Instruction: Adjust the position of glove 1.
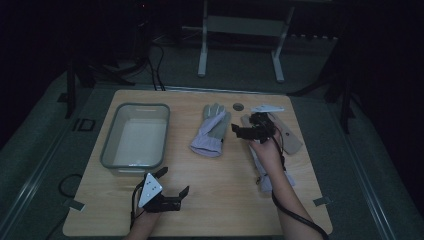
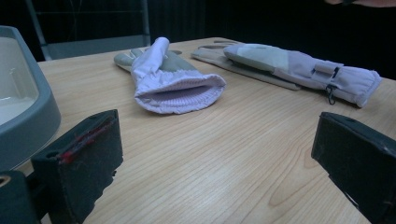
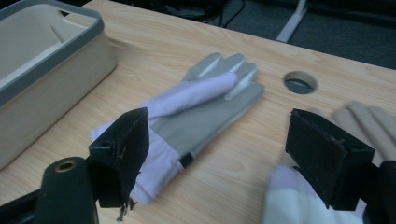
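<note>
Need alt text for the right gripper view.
Open black tongs frame a lilac-and-grey glove lying flat on a wooden table. A grey-rimmed tub stands at left, and a second glove lies at right.

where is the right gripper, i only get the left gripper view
Observer: In the high view the right gripper is at the far right of the table, over the second glove, pointing left toward the grey-and-lilac glove.
Operator: is it holding anything
Observer: No. In the right gripper view its jaws stand wide apart, and the grey-and-lilac glove lies flat on the table beyond them, untouched.
Operator: anything in the tub next to me
Observer: From above, the tub looks bare inside. Its pale floor shows with nothing lying on it.
</note>
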Motion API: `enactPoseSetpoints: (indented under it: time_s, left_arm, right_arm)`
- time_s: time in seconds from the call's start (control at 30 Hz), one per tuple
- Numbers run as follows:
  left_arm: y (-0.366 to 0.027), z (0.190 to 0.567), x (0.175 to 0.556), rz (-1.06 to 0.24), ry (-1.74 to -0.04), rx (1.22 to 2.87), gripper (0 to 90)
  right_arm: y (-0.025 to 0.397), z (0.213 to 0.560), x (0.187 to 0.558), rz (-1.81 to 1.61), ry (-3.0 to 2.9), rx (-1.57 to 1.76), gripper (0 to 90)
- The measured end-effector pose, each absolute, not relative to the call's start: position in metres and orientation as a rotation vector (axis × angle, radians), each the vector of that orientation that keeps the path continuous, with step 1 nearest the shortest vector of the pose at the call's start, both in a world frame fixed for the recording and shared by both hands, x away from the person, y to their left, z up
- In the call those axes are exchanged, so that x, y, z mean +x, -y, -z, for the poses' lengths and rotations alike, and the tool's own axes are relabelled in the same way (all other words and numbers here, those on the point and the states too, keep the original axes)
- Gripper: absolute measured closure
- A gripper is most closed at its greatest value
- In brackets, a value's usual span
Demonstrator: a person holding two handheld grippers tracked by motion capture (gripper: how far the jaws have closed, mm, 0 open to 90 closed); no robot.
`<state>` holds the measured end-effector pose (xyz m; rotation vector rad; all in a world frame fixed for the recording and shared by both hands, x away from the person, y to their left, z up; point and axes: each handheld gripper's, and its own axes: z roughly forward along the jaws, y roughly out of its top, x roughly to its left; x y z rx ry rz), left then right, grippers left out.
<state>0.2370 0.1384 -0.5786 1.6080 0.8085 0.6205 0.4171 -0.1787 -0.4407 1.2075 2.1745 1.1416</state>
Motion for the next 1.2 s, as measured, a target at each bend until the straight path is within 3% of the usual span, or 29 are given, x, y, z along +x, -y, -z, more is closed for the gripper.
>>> enactPoseSetpoints:
  time_s: [0.23, 1.2]
  left_arm:
    - [-0.139, 0.578, 0.238, -0.611, -0.812, 1.609, 2.2]
    - [-0.139, 0.578, 0.238, -0.597, -0.806, 1.611, 2.2]
  right_arm:
    - [0.15, 0.454, 0.431, -1.127, -2.225, 1.183, 26.1]
    - [0.085, 0.52, 0.505, -0.889, -2.272, 1.338, 23.1]
